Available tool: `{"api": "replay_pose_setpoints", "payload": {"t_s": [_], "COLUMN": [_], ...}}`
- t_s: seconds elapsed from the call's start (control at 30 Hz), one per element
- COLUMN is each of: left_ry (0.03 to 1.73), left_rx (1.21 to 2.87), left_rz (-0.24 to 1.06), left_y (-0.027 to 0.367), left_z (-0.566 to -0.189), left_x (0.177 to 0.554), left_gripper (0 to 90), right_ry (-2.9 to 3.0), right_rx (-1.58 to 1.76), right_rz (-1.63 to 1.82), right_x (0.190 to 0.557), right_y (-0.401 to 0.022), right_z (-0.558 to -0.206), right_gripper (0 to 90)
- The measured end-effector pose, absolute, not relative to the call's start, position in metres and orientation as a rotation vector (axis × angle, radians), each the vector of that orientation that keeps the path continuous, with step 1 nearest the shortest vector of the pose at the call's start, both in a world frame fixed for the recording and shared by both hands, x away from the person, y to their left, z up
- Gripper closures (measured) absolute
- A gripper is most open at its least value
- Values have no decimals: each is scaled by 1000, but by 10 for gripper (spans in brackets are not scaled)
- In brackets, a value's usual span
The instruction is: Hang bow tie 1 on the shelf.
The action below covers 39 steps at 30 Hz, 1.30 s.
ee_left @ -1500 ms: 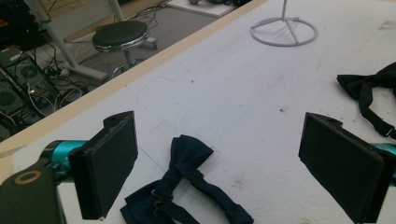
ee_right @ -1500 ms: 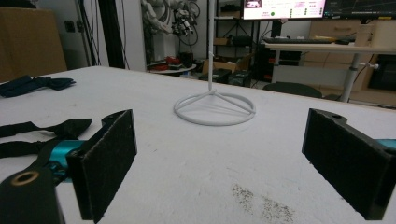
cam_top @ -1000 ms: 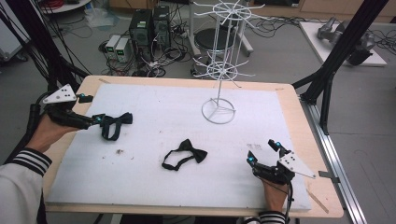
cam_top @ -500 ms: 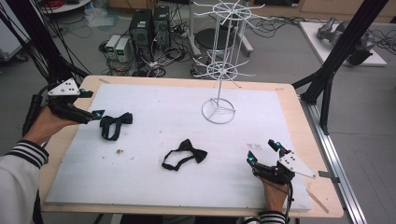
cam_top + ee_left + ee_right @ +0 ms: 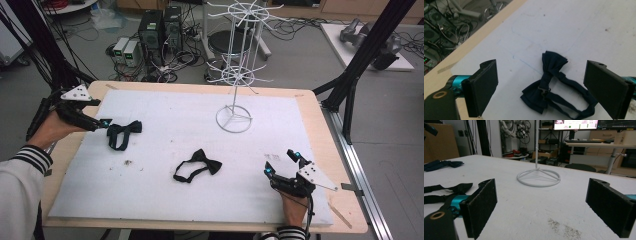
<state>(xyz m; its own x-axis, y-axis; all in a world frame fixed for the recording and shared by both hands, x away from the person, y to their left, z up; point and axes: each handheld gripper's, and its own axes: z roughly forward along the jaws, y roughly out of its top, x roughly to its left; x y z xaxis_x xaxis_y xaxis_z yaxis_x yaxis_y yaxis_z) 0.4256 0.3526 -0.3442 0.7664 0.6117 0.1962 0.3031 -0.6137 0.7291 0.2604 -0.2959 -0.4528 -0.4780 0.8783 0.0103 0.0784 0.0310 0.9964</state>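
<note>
From the high view, the left gripper [image 5: 102,123] has drawn back toward the table's [image 5: 200,90] left edge, jaws spread, just beside the navy bow tie [image 5: 122,132] on the white mat [image 5: 175,130]. The right gripper [image 5: 282,162] rests unmoved, jaws apart.

In the left gripper view, the navy bow tie [image 5: 549,85] lies between spread jaws, its strap cut off below.

In the right gripper view, the wire stand [image 5: 539,177] rises past the frame; a black bow tie [image 5: 449,190] is half hidden.

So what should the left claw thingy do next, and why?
Probably ease the left gripper down and close it on the navy bow tie. Its jaws stand wide open on either side of the tie, which lies flat on the white mat, not yet gripped. The wire stand waits nearby.
</note>
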Motion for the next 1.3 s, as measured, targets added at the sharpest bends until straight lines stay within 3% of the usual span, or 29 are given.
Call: {"api": "replay_pose_setpoints", "payload": {"t_s": [0.83,1.3], "left_ry": [437,421], "left_rx": [2687,2732], "left_rz": [528,408], "left_y": [346,344], "left_z": [-360,-379], "left_x": [462,471], "left_gripper": [199,209], "right_ry": [1640,1639], "right_rx": [1004,996], "right_rz": [1516,1513], "right_x": [260,261], "right_y": [-296,-296], "right_z": [-453,-453], "right_gripper": [95,95]}}
